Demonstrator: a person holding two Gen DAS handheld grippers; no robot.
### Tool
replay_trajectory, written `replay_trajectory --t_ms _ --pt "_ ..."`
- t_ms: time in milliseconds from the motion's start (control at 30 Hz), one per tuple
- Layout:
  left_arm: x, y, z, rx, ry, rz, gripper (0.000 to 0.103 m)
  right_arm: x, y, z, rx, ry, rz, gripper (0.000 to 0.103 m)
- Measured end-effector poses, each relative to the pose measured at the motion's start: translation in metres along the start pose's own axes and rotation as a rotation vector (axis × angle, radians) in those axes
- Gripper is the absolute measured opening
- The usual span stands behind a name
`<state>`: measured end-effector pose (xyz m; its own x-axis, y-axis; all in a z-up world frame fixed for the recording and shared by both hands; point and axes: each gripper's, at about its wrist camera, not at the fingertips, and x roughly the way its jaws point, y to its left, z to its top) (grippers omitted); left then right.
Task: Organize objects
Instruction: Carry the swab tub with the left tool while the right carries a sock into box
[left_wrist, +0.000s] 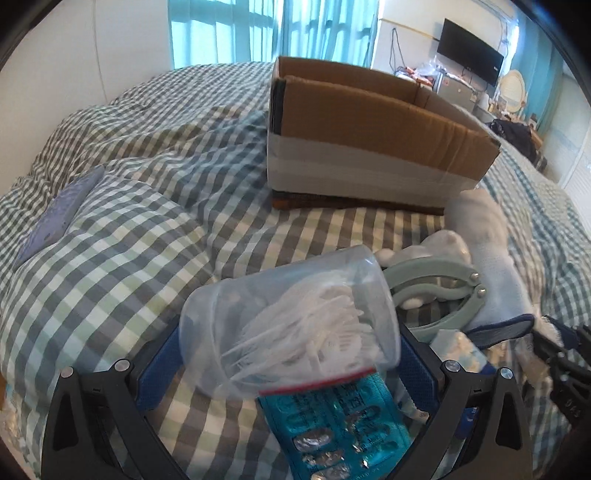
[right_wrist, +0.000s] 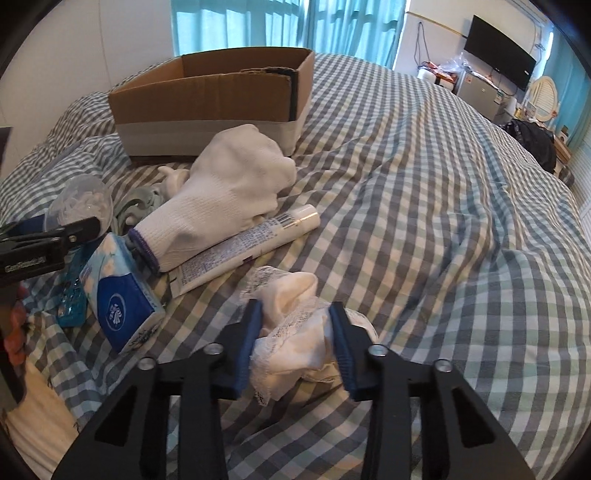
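- The right gripper (right_wrist: 295, 341) is closed on a bundle of white lacy cloth (right_wrist: 295, 332) lying on the bed (right_wrist: 443, 221); the pads should be seen to pinch it fully before it is carried to the cardboard box (right_wrist: 210, 107).
- The left gripper (left_wrist: 291, 354) has its jaws on either side of a clear plastic cup (left_wrist: 291, 325) of white picks; whether the pads press it cannot be told.
- The blister pack (left_wrist: 340, 424) under the cup shows clearly only in the left view.
- The tube (right_wrist: 251, 251), the tissue pack (right_wrist: 118, 306) and the white glove (right_wrist: 229, 192) show plainly only in the right view.

A black wall screen (right_wrist: 499, 55) and teal curtains (right_wrist: 236, 26) behind the checked bed (right_wrist: 443, 184)
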<state>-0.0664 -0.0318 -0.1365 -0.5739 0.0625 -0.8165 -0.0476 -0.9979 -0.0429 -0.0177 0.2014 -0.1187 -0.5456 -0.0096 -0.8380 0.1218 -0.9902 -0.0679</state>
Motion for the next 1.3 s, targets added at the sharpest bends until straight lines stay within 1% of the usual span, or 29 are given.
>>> replay_trajectory --t_ms 133,167,200,300,400,567,667,767,867,933,1033,1133,1300 --pt "-0.002 -0.005 -0.001 0.026 -0.006 0.001 0.103 -0.004 0.002 0.0 -0.007 -0.015 0.002 0.022" --pt "-0.003 -0.005 -0.002 0.027 -0.012 -0.001 0.1 -0.006 0.001 0.0 -0.007 -0.023 0.003 0.02" --pt "-0.006 -0.004 -0.002 0.024 -0.014 -0.006 0.099 -0.008 0.001 0.0 -0.006 -0.029 0.003 0.018" --pt "-0.009 -0.003 -0.002 0.008 -0.007 -0.022 0.097 -0.015 0.001 0.003 -0.009 -0.059 -0.004 0.017" --pt "-0.013 0.001 0.004 -0.02 -0.021 -0.037 0.096 -0.025 0.002 0.009 -0.018 -0.094 0.0 0.016" --pt "-0.034 -0.001 0.017 -0.01 -0.1 -0.017 0.095 -0.046 0.003 0.027 -0.04 -0.164 0.019 0.016" --pt "-0.049 -0.004 0.03 0.005 -0.147 -0.031 0.095 -0.059 0.005 0.045 -0.057 -0.21 0.027 0.016" --pt "-0.065 -0.01 0.046 0.024 -0.214 -0.037 0.095 -0.072 0.011 0.065 -0.089 -0.256 0.025 0.016" --pt "-0.073 -0.018 0.064 0.053 -0.26 -0.033 0.095 -0.085 0.014 0.088 -0.116 -0.304 0.043 0.016" --pt "-0.077 -0.023 0.078 0.067 -0.278 -0.039 0.095 -0.09 0.017 0.104 -0.132 -0.333 0.036 0.016" --pt "-0.078 -0.028 0.099 0.076 -0.307 -0.042 0.095 -0.094 0.021 0.127 -0.166 -0.369 0.03 0.016" --pt "-0.076 -0.031 0.118 0.087 -0.323 -0.051 0.095 -0.092 0.02 0.153 -0.164 -0.395 0.055 0.016" --pt "-0.06 -0.031 0.154 0.082 -0.358 -0.024 0.095 -0.078 0.017 0.192 -0.157 -0.41 0.094 0.016"
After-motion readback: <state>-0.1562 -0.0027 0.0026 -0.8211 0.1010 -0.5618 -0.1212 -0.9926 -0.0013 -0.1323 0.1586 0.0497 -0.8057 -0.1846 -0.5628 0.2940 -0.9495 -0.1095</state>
